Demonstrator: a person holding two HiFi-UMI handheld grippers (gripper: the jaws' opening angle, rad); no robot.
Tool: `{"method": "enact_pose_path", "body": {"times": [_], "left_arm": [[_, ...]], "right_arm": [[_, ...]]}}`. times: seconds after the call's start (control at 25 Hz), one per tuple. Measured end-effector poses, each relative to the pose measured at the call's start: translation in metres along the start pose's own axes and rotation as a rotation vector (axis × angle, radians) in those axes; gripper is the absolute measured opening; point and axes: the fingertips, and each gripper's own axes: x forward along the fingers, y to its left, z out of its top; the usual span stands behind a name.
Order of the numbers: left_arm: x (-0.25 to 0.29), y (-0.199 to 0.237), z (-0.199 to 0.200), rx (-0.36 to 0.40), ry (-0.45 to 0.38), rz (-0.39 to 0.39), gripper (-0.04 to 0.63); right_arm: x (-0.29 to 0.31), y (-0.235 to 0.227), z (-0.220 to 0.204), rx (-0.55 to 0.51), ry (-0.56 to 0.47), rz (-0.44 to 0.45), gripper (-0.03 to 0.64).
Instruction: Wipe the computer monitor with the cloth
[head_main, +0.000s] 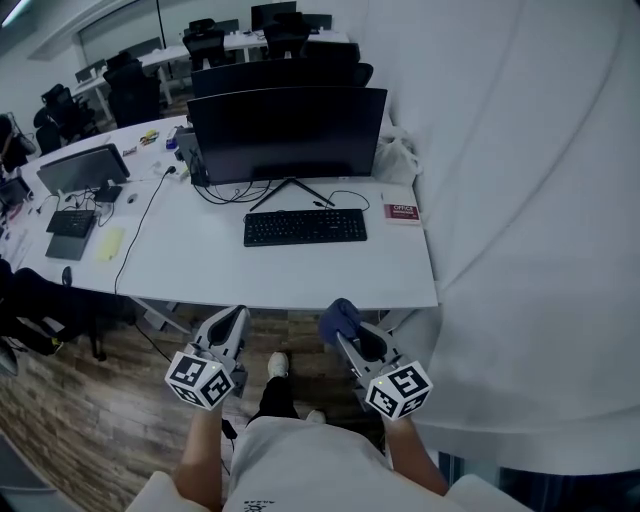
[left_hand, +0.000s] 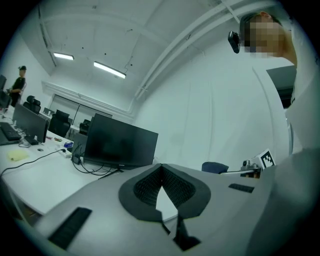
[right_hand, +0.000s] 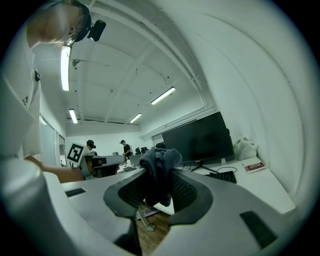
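A wide black monitor (head_main: 287, 133) stands switched off at the back of the white desk (head_main: 220, 260), with a black keyboard (head_main: 305, 227) before it. Both grippers hang in front of the desk's near edge, well short of the screen. My right gripper (head_main: 347, 330) is shut on a dark blue cloth (head_main: 339, 318), which bunches up out of the jaws (right_hand: 159, 170). My left gripper (head_main: 232, 325) is shut with nothing in it (left_hand: 161, 168). The monitor (left_hand: 120, 142) shows ahead in the left gripper view and at the right (right_hand: 200, 138) in the right gripper view.
A red and white book (head_main: 401, 212) lies right of the keyboard, with a white bag (head_main: 397, 160) behind it. Cables (head_main: 230, 193) trail under the monitor stand. A second monitor (head_main: 82, 170) and keyboard (head_main: 71, 222) sit at the desk's left. A white curtain (head_main: 520, 200) hangs on the right.
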Motion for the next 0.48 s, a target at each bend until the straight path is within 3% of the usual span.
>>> {"method": "enact_pose_path", "body": {"times": [0.48], "left_arm": [[0.085, 0.071, 0.008, 0.005, 0.024, -0.031, 0.006]], "right_arm": [[0.080, -0.050, 0.018, -0.004, 0.002, -0.059, 0.120]]}}
